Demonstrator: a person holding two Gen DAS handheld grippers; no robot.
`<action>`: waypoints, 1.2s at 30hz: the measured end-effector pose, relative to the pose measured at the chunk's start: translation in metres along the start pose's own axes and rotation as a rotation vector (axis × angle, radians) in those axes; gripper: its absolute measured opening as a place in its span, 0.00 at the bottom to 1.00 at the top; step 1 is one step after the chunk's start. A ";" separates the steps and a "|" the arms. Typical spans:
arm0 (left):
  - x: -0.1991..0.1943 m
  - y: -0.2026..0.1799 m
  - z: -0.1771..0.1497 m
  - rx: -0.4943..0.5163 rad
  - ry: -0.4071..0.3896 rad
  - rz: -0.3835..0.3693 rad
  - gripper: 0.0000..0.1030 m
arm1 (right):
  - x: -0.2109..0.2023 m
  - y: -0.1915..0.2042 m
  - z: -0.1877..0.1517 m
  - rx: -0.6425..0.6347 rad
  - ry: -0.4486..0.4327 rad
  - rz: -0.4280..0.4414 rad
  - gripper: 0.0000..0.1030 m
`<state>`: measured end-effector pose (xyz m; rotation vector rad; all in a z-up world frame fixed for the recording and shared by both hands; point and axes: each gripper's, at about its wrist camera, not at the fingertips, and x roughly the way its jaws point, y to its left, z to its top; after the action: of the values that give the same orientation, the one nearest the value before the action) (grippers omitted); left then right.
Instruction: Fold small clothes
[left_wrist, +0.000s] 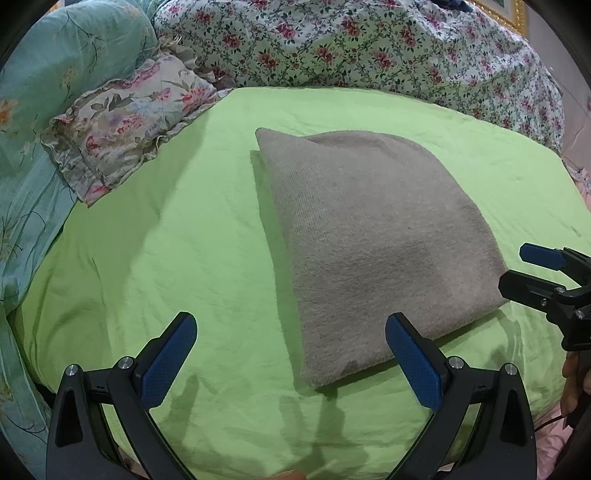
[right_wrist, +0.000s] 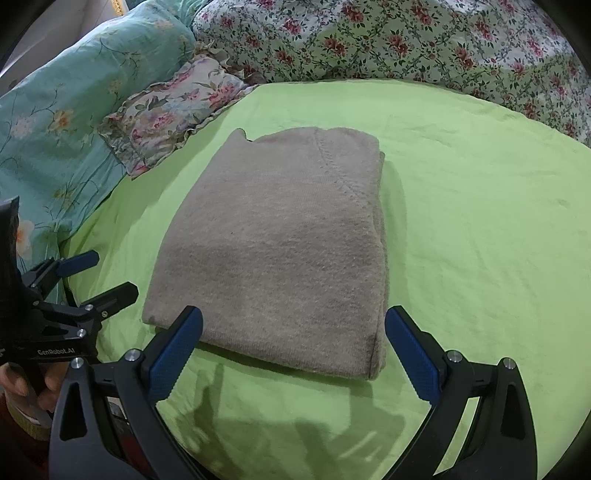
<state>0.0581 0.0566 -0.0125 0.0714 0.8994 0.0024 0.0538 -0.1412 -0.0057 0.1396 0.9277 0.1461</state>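
Observation:
A grey knit garment (left_wrist: 373, 240) lies folded into a neat rectangle on the green sheet (left_wrist: 166, 240); it also shows in the right wrist view (right_wrist: 280, 243). My left gripper (left_wrist: 291, 354) is open and empty, just short of the garment's near left corner. It also shows at the left edge of the right wrist view (right_wrist: 107, 273). My right gripper (right_wrist: 295, 347) is open and empty, hovering over the garment's near edge. It also shows at the right edge of the left wrist view (left_wrist: 524, 269).
A small frilled floral pillow (left_wrist: 129, 122) lies at the back left, beside a teal floral pillow (left_wrist: 48, 74). A bunched floral quilt (left_wrist: 369, 48) runs along the back. The green sheet (right_wrist: 480, 221) stretches to the right of the garment.

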 end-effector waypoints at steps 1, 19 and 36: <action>0.000 0.001 0.001 0.000 0.000 -0.002 0.99 | 0.000 -0.001 0.001 0.002 -0.001 0.001 0.96; -0.001 -0.010 0.001 0.045 -0.007 -0.012 0.99 | -0.009 0.006 0.008 0.002 -0.016 0.008 0.96; -0.004 -0.012 0.008 0.030 -0.015 0.002 0.99 | -0.004 0.003 0.008 0.008 -0.010 0.020 0.96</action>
<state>0.0621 0.0438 -0.0052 0.0998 0.8845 -0.0098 0.0582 -0.1389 0.0028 0.1565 0.9174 0.1599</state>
